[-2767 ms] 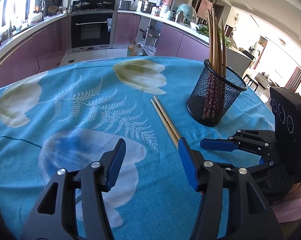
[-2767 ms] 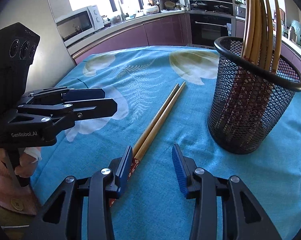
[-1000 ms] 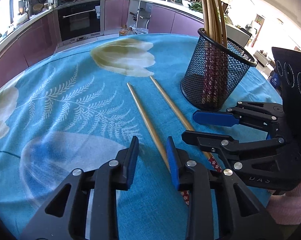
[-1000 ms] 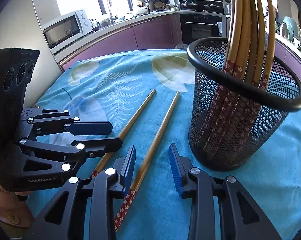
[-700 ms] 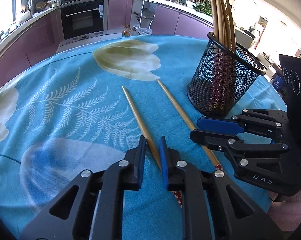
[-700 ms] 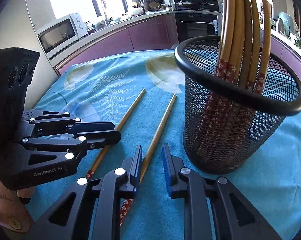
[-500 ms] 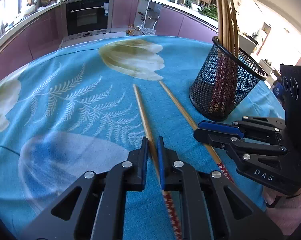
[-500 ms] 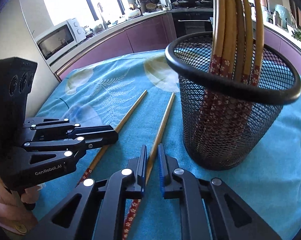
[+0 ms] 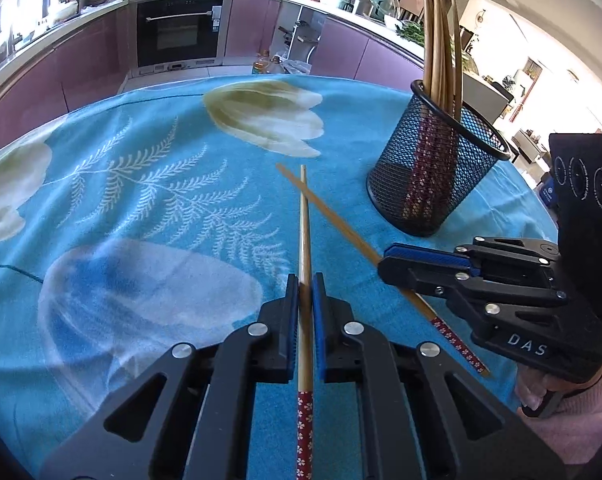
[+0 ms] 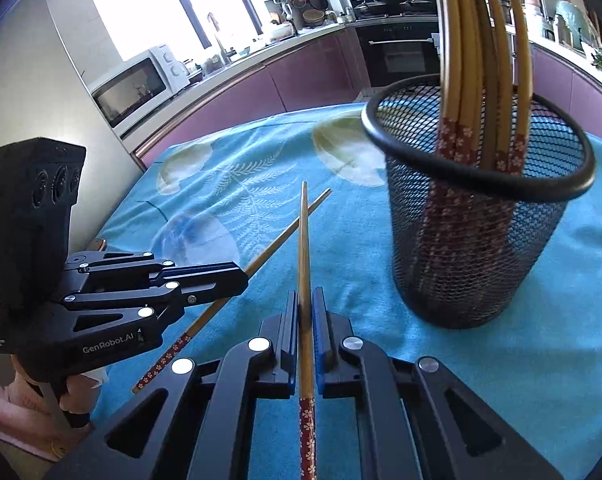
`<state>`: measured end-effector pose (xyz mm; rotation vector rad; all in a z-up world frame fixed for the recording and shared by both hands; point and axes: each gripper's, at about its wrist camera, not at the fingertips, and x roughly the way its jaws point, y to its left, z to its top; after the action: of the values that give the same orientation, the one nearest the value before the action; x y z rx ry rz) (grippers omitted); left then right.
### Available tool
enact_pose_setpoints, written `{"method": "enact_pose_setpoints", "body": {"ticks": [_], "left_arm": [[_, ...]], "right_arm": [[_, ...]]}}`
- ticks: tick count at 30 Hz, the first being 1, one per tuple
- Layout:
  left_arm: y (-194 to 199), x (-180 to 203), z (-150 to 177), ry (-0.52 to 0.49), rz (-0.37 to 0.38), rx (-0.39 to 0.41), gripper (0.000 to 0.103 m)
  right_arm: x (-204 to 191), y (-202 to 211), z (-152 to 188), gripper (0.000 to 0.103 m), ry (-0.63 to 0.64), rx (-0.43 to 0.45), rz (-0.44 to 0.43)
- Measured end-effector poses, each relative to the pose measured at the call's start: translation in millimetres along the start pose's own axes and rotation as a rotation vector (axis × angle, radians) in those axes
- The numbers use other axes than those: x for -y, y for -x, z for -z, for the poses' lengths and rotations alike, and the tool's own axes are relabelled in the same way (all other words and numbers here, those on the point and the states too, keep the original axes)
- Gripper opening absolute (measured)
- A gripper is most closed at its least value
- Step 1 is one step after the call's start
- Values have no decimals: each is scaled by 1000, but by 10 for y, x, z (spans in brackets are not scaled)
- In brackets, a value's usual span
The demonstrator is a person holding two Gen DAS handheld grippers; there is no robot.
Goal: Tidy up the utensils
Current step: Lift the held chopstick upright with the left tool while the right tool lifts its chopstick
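Each claw is clamped on one chopstick: the left claw (image 9: 305, 294) grips the left chopstick (image 9: 304, 216), the right claw (image 10: 305, 312) grips the right chopstick (image 10: 303, 240), both near the patterned handle ends. The two sticks cross near their tips, on the side of the mesh holder (image 9: 433, 168) facing the claws, over the blue-clothed surface (image 9: 141, 208). The likely trouble: lifting one could drag or flick the other where they cross, or a long stick could pivot in the pads, catch the holder's rim or the chopsticks already inside, and tip it.
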<state>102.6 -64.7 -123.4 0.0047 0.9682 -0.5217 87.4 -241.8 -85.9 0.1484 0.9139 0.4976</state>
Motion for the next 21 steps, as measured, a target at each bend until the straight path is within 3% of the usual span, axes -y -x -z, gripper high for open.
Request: {"method": "enact_pose_setpoints", "body": {"ticks": [13, 21], "left_arm": [[-106, 44, -18, -40, -7, -37, 11], [-140, 80, -58, -42, -35, -26, 8]], "right_arm": [[-51, -92, 57, 12, 43, -28, 40], [-20, -77, 55, 6, 25, -18, 44]]}}
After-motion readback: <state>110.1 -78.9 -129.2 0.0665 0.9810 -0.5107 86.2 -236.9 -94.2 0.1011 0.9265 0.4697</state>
